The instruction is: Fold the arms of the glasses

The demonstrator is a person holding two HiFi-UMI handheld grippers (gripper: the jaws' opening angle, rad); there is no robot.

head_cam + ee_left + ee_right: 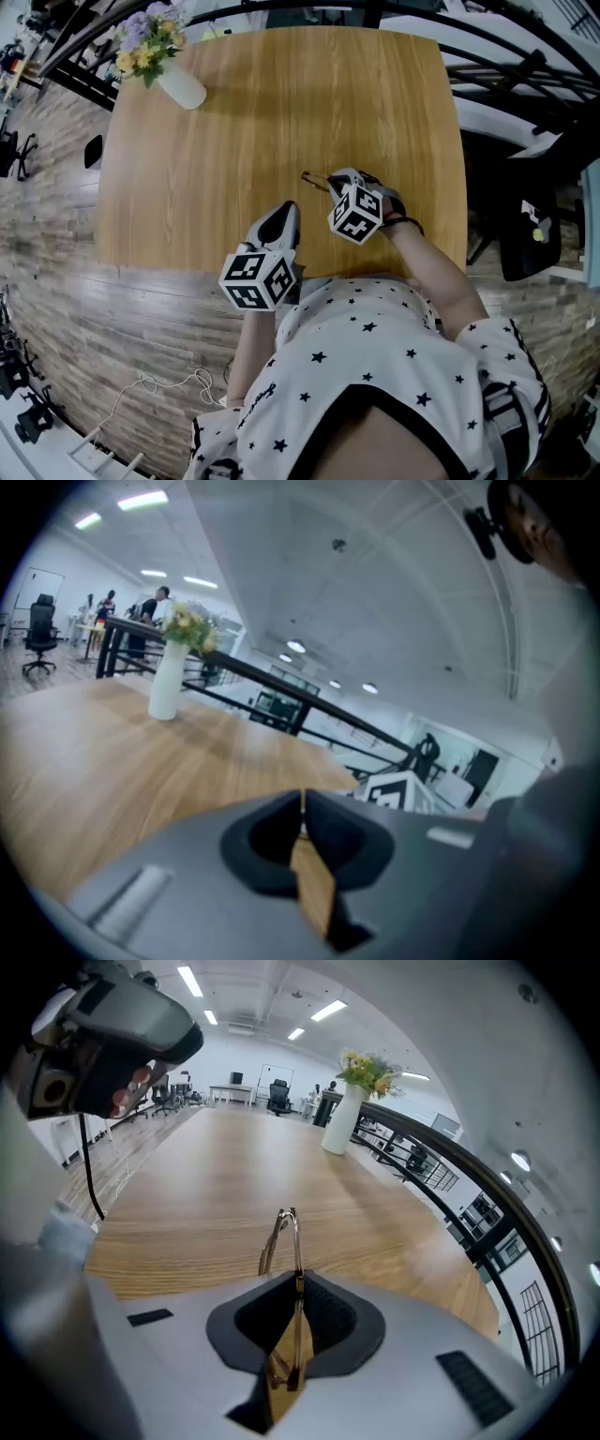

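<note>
The right gripper (pixel 330 181) is near the desk's (pixel 281 112) front right edge, its fingers clamped on the gold glasses (pixel 286 1227). The left gripper (pixel 284 214) hangs at the front edge, fingers together — nothing in them. A flower vase (pixel 183 86) stands far off in the back left corner. The right gripper view shows the frame best.

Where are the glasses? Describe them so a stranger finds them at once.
Start at the wooden table, then go to its near right part, where the right gripper is. The glasses are pinched in its jaws: a thin gold wire frame, unlike the white vase at the far left corner.
</note>
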